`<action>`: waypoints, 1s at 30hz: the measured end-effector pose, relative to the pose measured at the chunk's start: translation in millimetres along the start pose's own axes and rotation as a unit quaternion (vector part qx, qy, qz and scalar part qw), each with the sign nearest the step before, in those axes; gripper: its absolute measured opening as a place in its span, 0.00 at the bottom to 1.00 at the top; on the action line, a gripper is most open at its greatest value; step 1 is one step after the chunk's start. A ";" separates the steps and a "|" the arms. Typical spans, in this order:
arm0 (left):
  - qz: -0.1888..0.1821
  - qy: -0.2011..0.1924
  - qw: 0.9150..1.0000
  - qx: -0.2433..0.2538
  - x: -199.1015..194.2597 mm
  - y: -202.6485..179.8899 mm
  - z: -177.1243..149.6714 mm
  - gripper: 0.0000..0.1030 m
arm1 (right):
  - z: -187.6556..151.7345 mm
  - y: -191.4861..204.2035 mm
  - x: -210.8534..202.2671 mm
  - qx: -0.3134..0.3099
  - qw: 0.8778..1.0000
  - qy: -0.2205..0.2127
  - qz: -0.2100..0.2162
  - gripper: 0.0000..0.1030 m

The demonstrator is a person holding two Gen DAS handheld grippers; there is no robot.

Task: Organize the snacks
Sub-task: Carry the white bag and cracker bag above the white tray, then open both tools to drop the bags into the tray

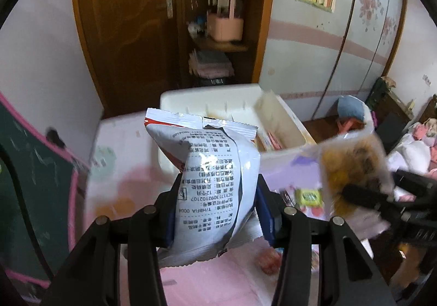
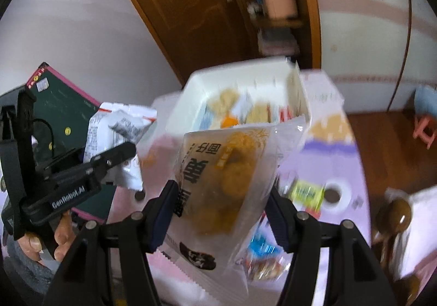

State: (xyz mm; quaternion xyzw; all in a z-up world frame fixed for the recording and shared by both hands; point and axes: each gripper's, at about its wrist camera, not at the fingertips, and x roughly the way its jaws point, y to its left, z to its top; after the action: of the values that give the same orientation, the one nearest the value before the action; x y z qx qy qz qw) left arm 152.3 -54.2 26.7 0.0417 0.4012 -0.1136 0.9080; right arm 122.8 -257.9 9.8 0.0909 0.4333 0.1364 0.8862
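Note:
My left gripper (image 1: 218,210) is shut on a silver snack bag with a red top seam (image 1: 210,169), held upright above the pink table. That bag (image 2: 117,136) and the left gripper (image 2: 120,158) also show at the left of the right wrist view. My right gripper (image 2: 221,213) is shut on a clear packet of golden-brown pastries (image 2: 229,177), lifted off the table; this packet (image 1: 355,169) appears blurred at the right of the left wrist view, pinched by the right gripper (image 1: 352,191). Behind both stands a white bin (image 2: 188,103) holding several snacks; the bin (image 1: 191,98) lies beyond the silver bag.
Loose snacks remain on the pink and purple table cover: a yellow-green packet (image 2: 306,194), a blue and red packet (image 2: 262,259), a red one (image 1: 269,262). A green board with a pink frame (image 1: 35,169) leans at the left. Wooden door and shelves stand behind.

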 end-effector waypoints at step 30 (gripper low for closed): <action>0.059 0.057 0.996 -0.035 215.1 48.8 130.1 0.55 | 171.1 -51.0 187.3 0.017 0.994 -0.008 -0.111 0.66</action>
State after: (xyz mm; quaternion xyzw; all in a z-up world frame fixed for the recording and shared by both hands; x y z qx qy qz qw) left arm 397.9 -65.6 -45.0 0.0402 0.4530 -0.0429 0.8896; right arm 376.7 -253.4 -39.5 0.0583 0.4355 0.0296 0.8978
